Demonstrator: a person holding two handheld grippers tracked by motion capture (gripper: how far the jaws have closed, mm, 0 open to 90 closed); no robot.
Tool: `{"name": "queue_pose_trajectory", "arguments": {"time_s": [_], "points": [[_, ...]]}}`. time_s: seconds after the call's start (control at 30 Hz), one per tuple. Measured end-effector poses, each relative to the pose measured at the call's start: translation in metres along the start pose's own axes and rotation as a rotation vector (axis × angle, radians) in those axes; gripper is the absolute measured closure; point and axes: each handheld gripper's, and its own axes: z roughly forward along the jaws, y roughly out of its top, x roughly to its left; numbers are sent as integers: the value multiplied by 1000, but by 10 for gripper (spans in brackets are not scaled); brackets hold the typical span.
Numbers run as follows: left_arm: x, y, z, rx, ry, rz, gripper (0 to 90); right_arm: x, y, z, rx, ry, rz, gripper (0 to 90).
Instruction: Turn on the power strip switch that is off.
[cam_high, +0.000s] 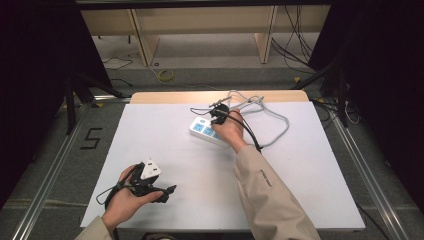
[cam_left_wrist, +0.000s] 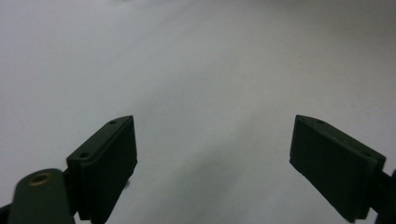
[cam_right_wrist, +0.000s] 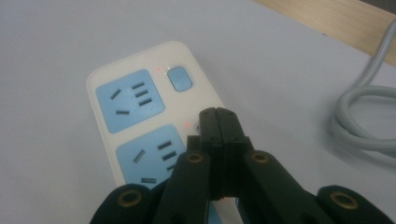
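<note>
Your right tool (cam_right_wrist: 219, 122) has its black jaws pressed fully together, tips down on the white plastic power strip with blue sockets (cam_right_wrist: 140, 121), beside a blue switch; the strip lies near the white worktop's (cam_high: 165, 150) far edge. Your left tool (cam_left_wrist: 212, 154) gapes wide, holding nothing, near the front-left corner.

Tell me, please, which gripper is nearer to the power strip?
Right. The right gripper is shut, its tips down on the power strip by a switch. The left gripper sits open near the table's front edge, far off.
</note>
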Motion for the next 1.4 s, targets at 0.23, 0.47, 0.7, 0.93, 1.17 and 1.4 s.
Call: {"name": "queue_pose_trajectory", "arguments": {"time_s": [0.23, 0.47, 0.7, 0.93, 1.17, 1.4], "points": [[1, 1, 1, 3, -1, 0, 145, -2, -2, -1, -14, 11, 4, 900], [1, 1, 1, 1, -1, 1, 145, 0, -1, -1, -28, 13, -4, 900], [1, 1, 1, 0, -1, 1, 145, 3, 0, -3, -57, 13, -11, 900], [-1, 1, 1, 0, 1, 2, 145, 1, -2, -12, -59, 20, -14, 854], [-1, 2, 2, 3, 1, 2, 145, -2, -11, -22, -72, 37, -6, 800], [-1, 2, 2, 7, 4, 6, 145, -5, -20, -36, -77, 55, -7, 743]]}}
